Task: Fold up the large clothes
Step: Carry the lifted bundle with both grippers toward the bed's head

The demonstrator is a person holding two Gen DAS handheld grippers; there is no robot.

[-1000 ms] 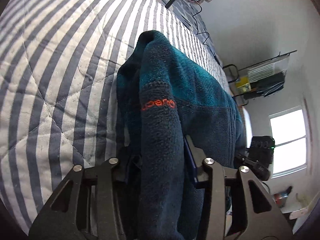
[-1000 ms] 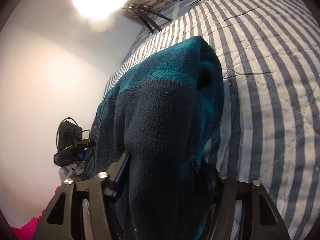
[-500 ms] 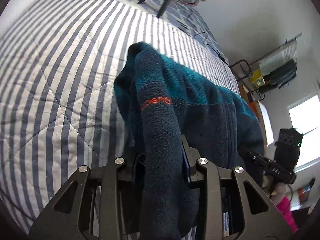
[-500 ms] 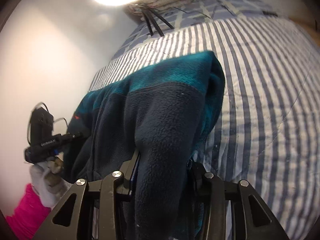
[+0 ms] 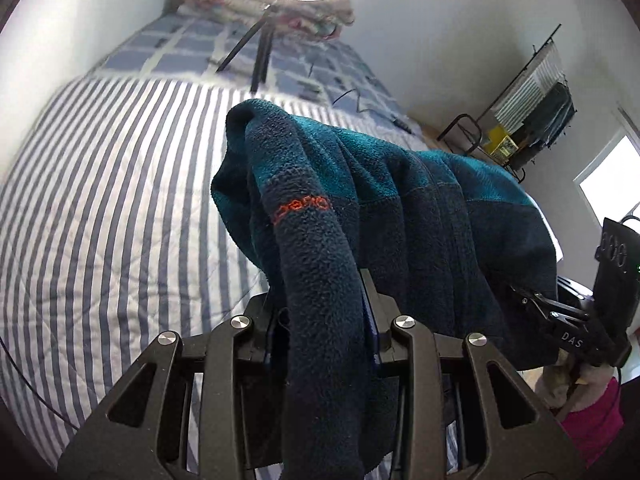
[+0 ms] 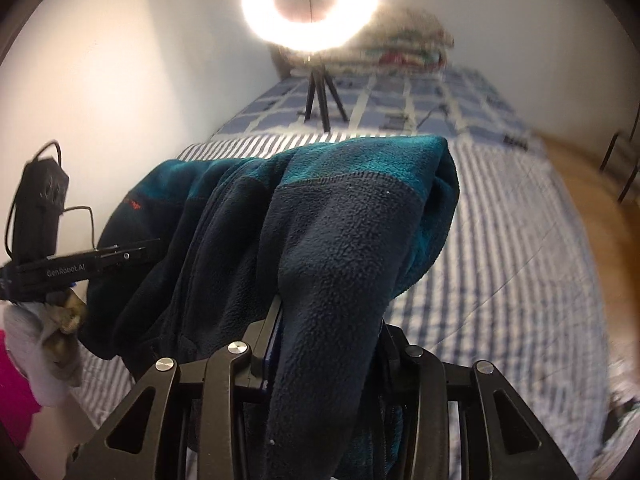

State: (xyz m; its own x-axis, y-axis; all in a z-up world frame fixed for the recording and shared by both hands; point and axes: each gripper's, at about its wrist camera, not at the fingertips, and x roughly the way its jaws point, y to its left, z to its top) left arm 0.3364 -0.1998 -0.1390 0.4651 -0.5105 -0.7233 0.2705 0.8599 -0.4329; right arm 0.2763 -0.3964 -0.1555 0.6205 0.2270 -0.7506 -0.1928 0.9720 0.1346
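Note:
A dark navy and teal fleece jacket with an orange logo hangs stretched between both grippers above the striped bed. My left gripper is shut on a thick fold of one side of it, and the cloth drapes over the fingers. In the right wrist view the same jacket bulges out of my right gripper, which is shut on the other side. Each gripper shows in the other's view: the right gripper at the far right, the left gripper at the far left. The jacket's lower part is hidden behind the fingers.
A blue-and-white striped quilt covers the bed, with a checked blanket beyond it. A ring light on a tripod stands at the far end. A metal rack and a window are at the right. A gloved hand holds the left gripper.
Both grippers have risen with the jacket, lifting it off the quilt. Both views have tilted up toward the ring light, and the right jaws have narrowed on the cloth.

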